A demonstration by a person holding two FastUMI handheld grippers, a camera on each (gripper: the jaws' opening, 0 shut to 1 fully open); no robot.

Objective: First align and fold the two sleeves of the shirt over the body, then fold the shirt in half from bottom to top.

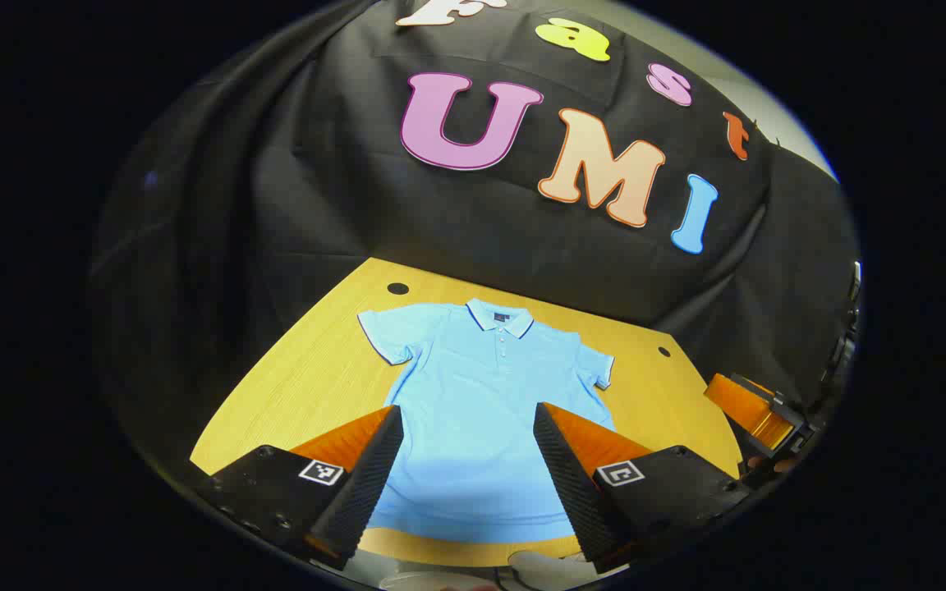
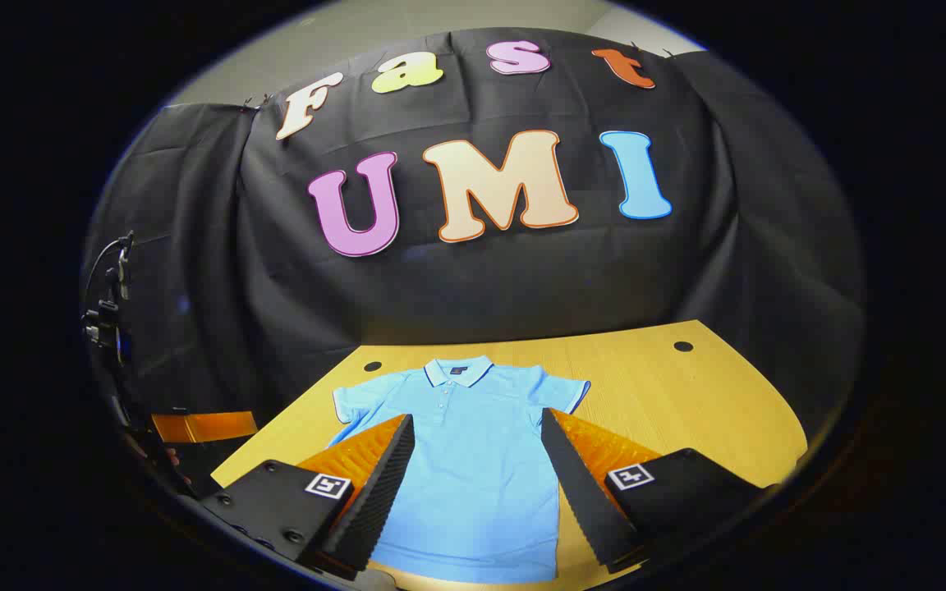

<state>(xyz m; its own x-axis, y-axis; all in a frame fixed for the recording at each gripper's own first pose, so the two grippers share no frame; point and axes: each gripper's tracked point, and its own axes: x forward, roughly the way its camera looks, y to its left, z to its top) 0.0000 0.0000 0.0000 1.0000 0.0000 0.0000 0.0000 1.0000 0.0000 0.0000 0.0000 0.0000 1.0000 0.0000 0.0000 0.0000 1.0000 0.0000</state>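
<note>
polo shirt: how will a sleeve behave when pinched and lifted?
Probably floppy: the shirt lies flat on the table, thin knit by the look. A lifted sleeve would likely drape and drag the body. Light, so pushing may bunch it.

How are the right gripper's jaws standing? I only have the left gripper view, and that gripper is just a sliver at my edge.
Observer: The right gripper has its jaws wide apart, with nothing held between them.
Operator: And where is it aimed?
Observer: It looks up the shirt from the hem end, and the collar shows between its jaws.
</note>
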